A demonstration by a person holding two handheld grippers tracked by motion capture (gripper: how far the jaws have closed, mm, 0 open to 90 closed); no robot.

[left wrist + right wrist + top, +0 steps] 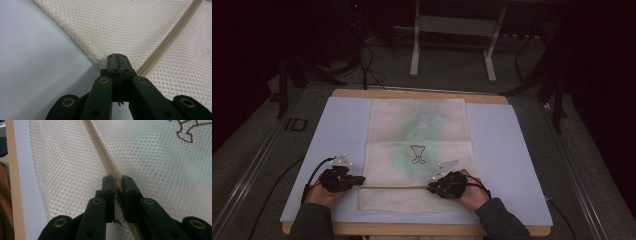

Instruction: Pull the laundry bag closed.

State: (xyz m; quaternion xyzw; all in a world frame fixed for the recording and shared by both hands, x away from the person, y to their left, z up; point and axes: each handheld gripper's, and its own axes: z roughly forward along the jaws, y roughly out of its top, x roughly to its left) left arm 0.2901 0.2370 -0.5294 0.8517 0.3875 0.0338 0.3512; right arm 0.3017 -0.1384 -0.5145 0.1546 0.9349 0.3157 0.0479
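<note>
a: what have you got nearest you?

b: my two hands at the near edge of the counter (512,150). my left gripper (362,179) sits at the left edge of the mesh bag (422,145), right at the end of its zipper (397,187). in the left gripper view the fingers (113,63) are clenched tight together, pinching the bag's edge (100,63) just beside the zipper line (170,35).

a: and the other one?

b: my right gripper (430,188) is further along the same zipper, toward the bag's right half. in the right gripper view its fingers (108,187) are closed on the zipper strip (97,137), one on each side; i can't tell whether it's the slider they hold.

a: where does the bag lie?

b: flat in the middle of the white counter, long side running away from me. the zipper crosses it near my end. beyond that is a small brown emblem (416,153) over a green tint showing through the mesh, then the far edge of the bag. past the counter, white stand legs (414,55) on the floor.
</note>
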